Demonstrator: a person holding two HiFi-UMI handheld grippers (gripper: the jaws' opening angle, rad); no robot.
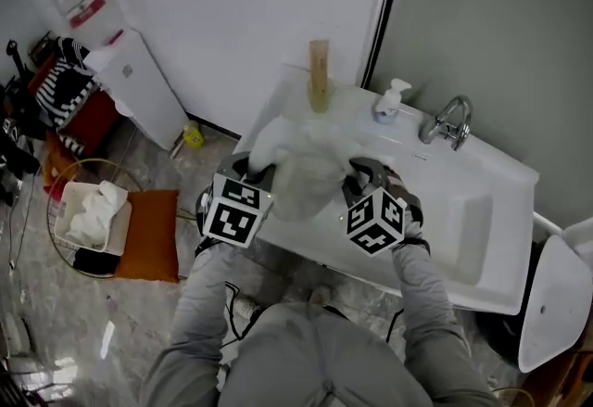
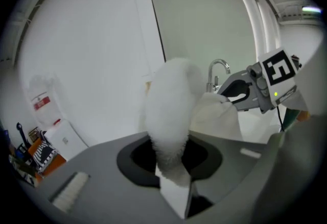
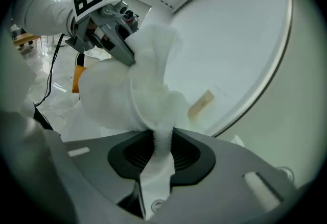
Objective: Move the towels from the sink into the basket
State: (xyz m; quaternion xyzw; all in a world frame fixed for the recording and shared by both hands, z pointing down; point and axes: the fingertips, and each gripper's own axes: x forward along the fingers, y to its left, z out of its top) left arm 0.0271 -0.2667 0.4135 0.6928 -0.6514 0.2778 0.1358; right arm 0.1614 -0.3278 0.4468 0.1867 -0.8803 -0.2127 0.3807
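Note:
A white fluffy towel [image 1: 301,169] hangs in the air between my two grippers, above the left end of the white sink [image 1: 482,210]. My left gripper [image 1: 262,175] is shut on the towel's left part, whose pile [image 2: 168,110] rises from between the jaws in the left gripper view. My right gripper [image 1: 357,175] is shut on the right part, which bunches up [image 3: 138,90] in front of its jaws in the right gripper view. The round wire basket [image 1: 65,175] stands on the floor at the far left, with white towels [image 1: 93,210] in it.
A tap [image 1: 448,123], a soap pump bottle [image 1: 389,102] and a tall beige holder [image 1: 319,75] stand along the sink's back edge. An orange cushion [image 1: 148,235] lies beside the basket. A white cabinet [image 1: 139,85] stands against the wall. A white bin [image 1: 554,298] is at the right.

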